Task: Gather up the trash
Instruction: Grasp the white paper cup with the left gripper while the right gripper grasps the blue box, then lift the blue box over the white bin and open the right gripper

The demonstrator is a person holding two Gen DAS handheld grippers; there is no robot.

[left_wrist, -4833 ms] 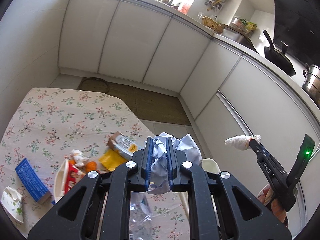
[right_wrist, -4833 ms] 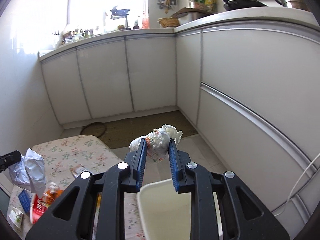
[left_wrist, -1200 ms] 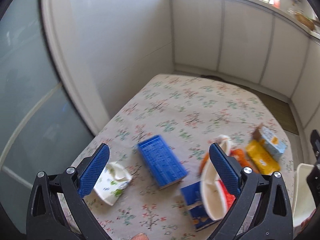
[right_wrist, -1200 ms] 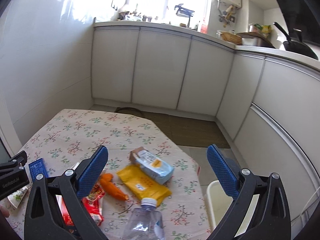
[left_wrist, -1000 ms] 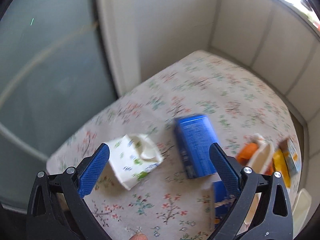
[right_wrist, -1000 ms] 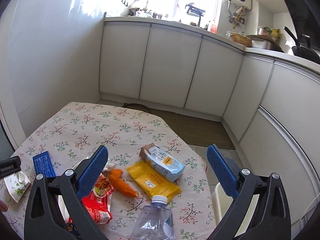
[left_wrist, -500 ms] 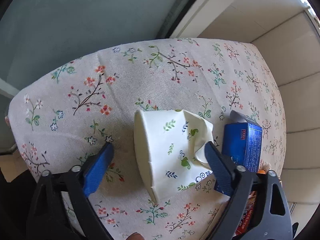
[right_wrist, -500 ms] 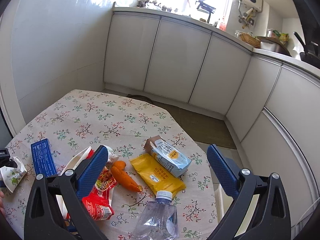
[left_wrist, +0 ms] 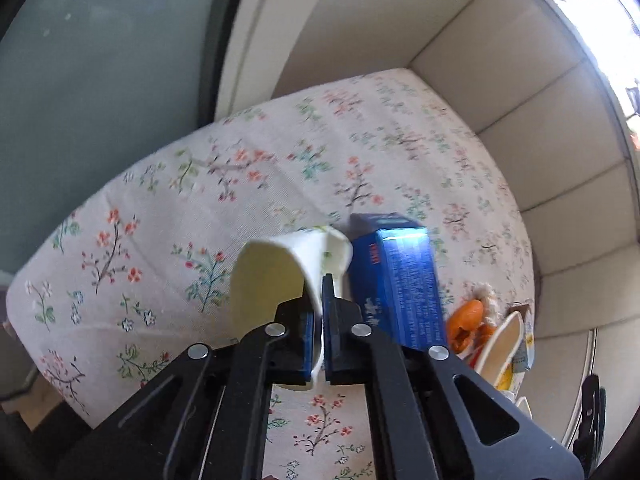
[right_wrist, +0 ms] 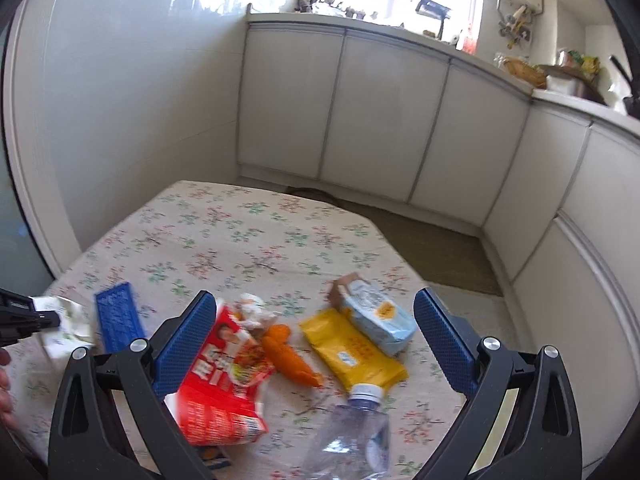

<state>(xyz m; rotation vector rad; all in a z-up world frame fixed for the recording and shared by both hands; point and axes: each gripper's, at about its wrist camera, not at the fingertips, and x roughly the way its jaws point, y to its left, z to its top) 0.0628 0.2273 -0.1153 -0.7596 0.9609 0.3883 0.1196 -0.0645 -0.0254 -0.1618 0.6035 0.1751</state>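
Cup [left_wrist: 280, 272] interior shows only between left-wrist jaws.

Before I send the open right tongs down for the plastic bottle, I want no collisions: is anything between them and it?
Nothing visible. The plastic bottle lies on the tablecloth right below the open right tongs; the yellow packet touches its cap.

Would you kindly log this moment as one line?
left hand-held gripper: shut on paper cup wall | right hand-held gripper: open, empty | remaining: bottle, wrappers
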